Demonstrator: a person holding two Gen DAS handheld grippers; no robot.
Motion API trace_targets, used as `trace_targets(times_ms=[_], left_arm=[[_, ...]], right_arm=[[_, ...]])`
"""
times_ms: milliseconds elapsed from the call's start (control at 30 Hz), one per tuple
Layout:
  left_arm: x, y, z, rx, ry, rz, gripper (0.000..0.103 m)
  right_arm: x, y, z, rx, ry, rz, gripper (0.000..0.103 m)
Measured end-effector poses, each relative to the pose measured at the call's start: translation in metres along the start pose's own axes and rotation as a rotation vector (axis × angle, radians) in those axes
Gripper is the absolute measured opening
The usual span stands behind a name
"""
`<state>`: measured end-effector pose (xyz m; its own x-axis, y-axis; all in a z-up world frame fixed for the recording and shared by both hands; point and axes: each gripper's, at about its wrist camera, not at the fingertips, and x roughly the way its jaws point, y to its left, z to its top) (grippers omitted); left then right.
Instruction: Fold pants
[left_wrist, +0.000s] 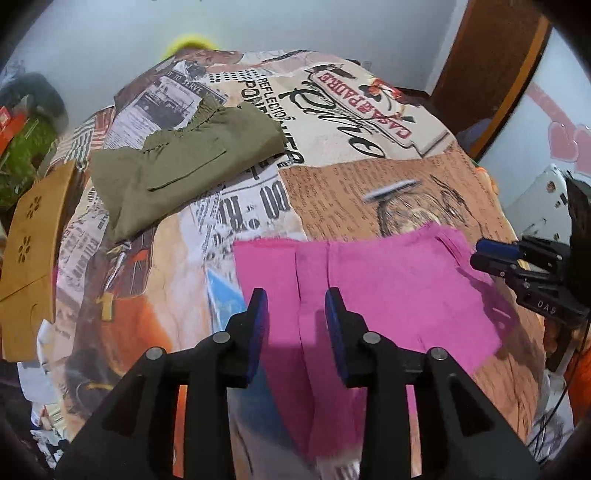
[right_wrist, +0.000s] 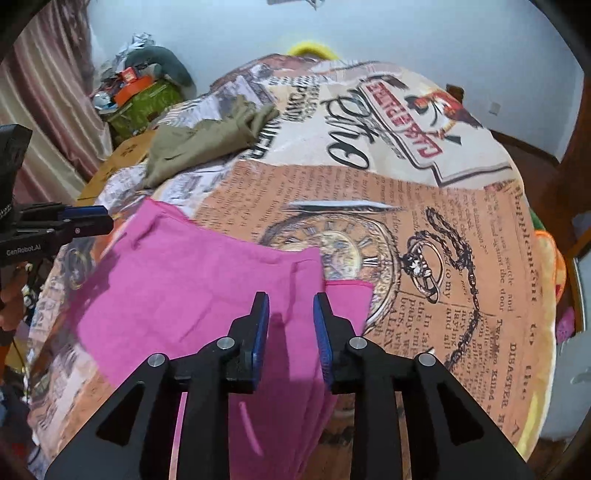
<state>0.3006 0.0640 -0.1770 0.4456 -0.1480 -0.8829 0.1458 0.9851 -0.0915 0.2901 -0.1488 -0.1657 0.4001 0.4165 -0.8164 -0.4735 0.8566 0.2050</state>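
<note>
Your bedspread (right_wrist: 424, 192) is a newspaper-collage print: "CASA DE PADRE" in a red banner reads upside down from your side, plus "DISASTER" and "TO SERVE" bits and a pocket watch on a chain. The other tool reads "GenRobot.AI" in the right view and "DAS" in the left. The pink pants (left_wrist: 369, 288) lie flat across the near part of the bed, long axis running left to right, soft matte cloth with a seam down the middle. Your left gripper (left_wrist: 295, 306) and right gripper (right_wrist: 291, 310) both hover over them, jaws spread, pinching nothing. Crumpled olive shorts (left_wrist: 177, 173) sit well apart at the far left.
</note>
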Motion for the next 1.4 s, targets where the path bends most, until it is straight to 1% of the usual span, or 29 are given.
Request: trace_targets(times_ms=[67,167,200,267,300,333,367,467,500,600,633,767,867,967,1033,1133,1200,1233,1267,1333,1400], left_arm=[[-0.004,-0.004,-0.012,0.026,0.014,-0.01,0.033],[0.003,-0.009,-0.033,0.045,0.061,-0.026,0.035],[0.01,-0.01,-0.043,0.053,0.09,-0.012,0.035],[0.018,-0.009,-0.056,0.054,0.115,0.014,0.037],[0.02,-0.005,-0.064,0.045,0.112,0.026,0.039],[0.019,-0.002,-0.069,0.035,0.094,0.034,0.047],[0.016,0.002,-0.072,0.023,0.08,0.043,0.051],[0.009,0.012,-0.081,-0.011,0.073,0.047,0.053],[0.007,0.016,-0.083,-0.013,0.073,0.066,0.053],[0.004,0.029,-0.087,-0.038,0.077,0.107,0.053],[0.003,0.033,-0.089,-0.053,0.08,0.117,0.053],[-0.001,0.049,-0.094,-0.106,0.081,0.112,0.053],[-0.009,0.051,-0.092,-0.121,0.052,0.12,0.053],[-0.019,0.048,-0.082,-0.128,0.01,0.102,0.053],[-0.027,0.04,-0.07,-0.116,-0.026,0.087,0.053],[-0.032,0.027,-0.054,-0.089,-0.06,0.056,0.054],[-0.032,0.019,-0.045,-0.077,-0.072,0.039,0.056],[-0.031,0.016,-0.042,-0.074,-0.075,0.032,0.059],[-0.029,0.013,-0.039,-0.074,-0.077,0.025,0.062],[-0.021,0.009,-0.034,-0.078,-0.073,-0.002,0.065],[-0.009,0.006,-0.032,-0.081,-0.052,-0.017,0.065]], right_arm=[[-0.01,0.012,-0.005,-0.025,-0.01,0.023,0.031],[-0.017,0.031,-0.016,-0.069,-0.011,0.052,0.037],[-0.015,0.035,-0.019,-0.077,-0.001,0.06,0.038],[-0.007,0.044,-0.032,-0.097,0.041,0.079,0.038],[-0.001,0.045,-0.037,-0.101,0.06,0.073,0.038],[0.004,0.044,-0.042,-0.099,0.076,0.066,0.038],[0.006,0.042,-0.046,-0.09,0.082,0.069,0.038],[0.002,0.035,-0.051,-0.06,0.063,0.08,0.038],[0.0,0.034,-0.052,-0.057,0.061,0.074,0.038],[-0.007,0.03,-0.053,-0.066,0.048,-0.005,0.038],[-0.009,0.024,-0.054,-0.055,0.047,-0.017,0.038],[-0.021,-0.003,-0.064,0.029,0.044,-0.054,0.038],[-0.029,-0.026,-0.069,0.091,0.047,-0.088,0.038],[-0.041,-0.035,-0.068,0.124,0.027,-0.094,0.038],[-0.047,-0.035,-0.064,0.128,0.008,-0.088,0.038],[-0.049,-0.026,-0.052,0.107,-0.02,-0.075,0.038],[-0.048,-0.019,-0.047,0.09,-0.03,-0.067,0.041],[-0.047,-0.015,-0.045,0.082,-0.036,-0.062,0.046],[-0.045,-0.012,-0.043,0.075,-0.045,-0.056,0.048],[-0.041,-0.008,-0.041,0.067,-0.061,-0.041,0.049],[-0.033,-0.005,-0.04,0.067,-0.056,-0.029,0.052]])
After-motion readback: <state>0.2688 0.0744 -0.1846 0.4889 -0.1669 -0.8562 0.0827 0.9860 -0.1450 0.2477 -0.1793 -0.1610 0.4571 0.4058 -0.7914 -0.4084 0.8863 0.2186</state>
